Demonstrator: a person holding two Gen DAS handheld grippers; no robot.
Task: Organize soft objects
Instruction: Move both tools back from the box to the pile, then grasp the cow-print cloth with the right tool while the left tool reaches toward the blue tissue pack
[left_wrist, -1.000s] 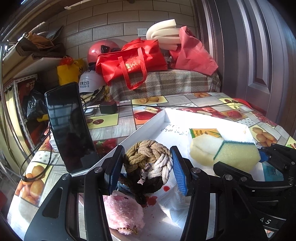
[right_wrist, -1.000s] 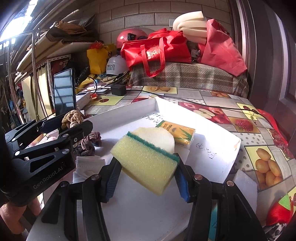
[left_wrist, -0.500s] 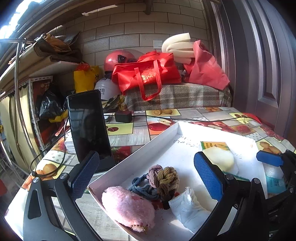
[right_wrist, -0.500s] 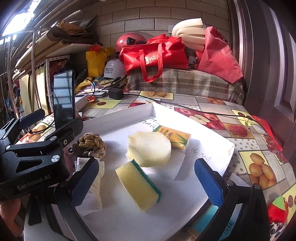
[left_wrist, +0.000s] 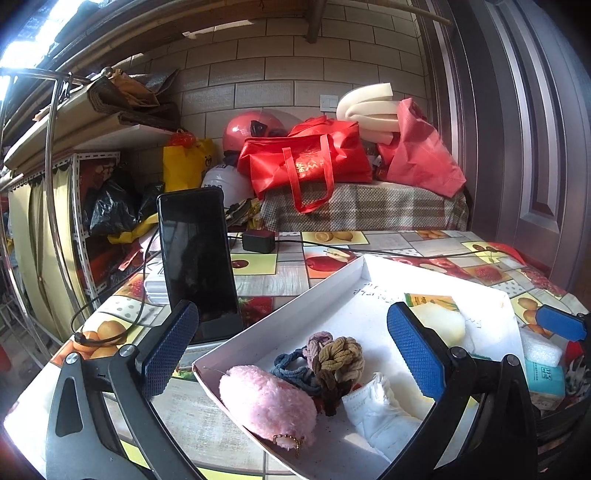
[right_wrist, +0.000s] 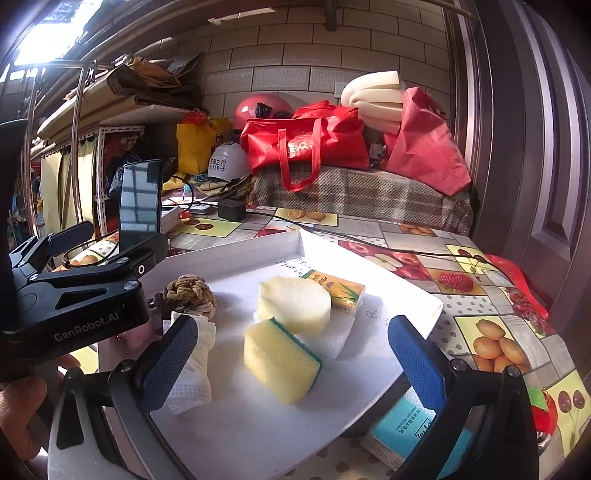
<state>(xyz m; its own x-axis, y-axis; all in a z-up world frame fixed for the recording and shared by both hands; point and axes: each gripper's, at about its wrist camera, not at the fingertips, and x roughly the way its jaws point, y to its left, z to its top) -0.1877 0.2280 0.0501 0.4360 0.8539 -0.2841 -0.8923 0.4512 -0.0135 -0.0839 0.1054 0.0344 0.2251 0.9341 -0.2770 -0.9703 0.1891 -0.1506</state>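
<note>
A white shallow box (left_wrist: 325, 280) (right_wrist: 369, 266) lies on the fruit-patterned table. In it lie a pink fluffy pouch (left_wrist: 266, 400), a knot of braided hair ties (left_wrist: 334, 360) (right_wrist: 190, 295), a white face mask (left_wrist: 376, 410) (right_wrist: 192, 365), a yellow sponge with a green side (right_wrist: 280, 360), a pale round foam piece (left_wrist: 441, 321) (right_wrist: 293, 304) and a yellow packet (right_wrist: 338, 291). My left gripper (left_wrist: 291, 350) stands open over the box's near left corner, holding nothing. My right gripper (right_wrist: 291, 365) is open around the sponge without touching it.
An upright black phone (left_wrist: 197, 262) stands left of the box, with cables and a black charger (left_wrist: 258, 240) behind. A teal tissue pack (right_wrist: 402, 428) lies by the box's right edge. Red bags (left_wrist: 306, 158), helmets and foam pile up at the back wall.
Both grippers opened wide. The left one let go of the hair ties and the right one let go of the sponge; both objects now rest in the box, and both grippers drew back slightly.
</note>
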